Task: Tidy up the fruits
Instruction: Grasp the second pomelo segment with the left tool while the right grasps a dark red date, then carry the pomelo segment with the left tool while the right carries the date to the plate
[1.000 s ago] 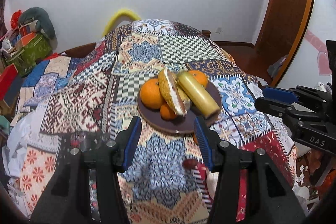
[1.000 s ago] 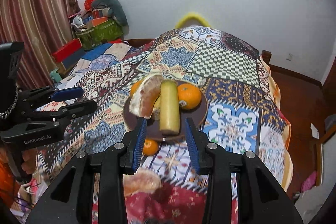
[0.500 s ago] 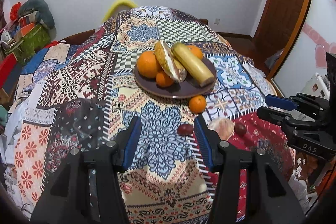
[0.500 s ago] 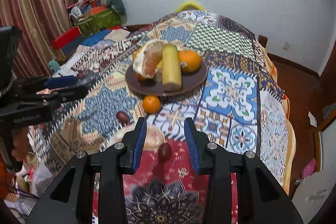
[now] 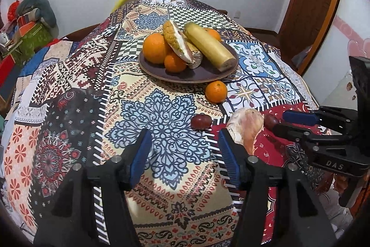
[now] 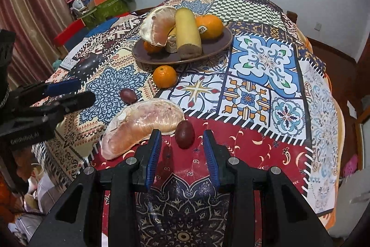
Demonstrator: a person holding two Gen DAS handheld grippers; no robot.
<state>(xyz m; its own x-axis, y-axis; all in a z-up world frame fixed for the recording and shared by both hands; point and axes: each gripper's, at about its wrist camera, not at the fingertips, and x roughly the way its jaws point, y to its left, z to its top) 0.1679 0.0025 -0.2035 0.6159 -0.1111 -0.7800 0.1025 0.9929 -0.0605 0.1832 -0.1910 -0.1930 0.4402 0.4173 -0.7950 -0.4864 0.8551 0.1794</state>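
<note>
The right gripper [image 6: 182, 149] is being held spread and empty just short of a dark plum [image 6: 184, 134] lying on the tablecloth [image 6: 259, 85] beside a pomelo segment [image 6: 141, 124], while the left gripper [image 5: 185, 152] is being kept equally spread.

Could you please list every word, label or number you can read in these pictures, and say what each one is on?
"DAS": on the body of the right gripper, seen from the left wrist camera.
Lettering on the left gripper body: too blurred to read.
Sticker on the orange on the plate: too small to read.
</note>
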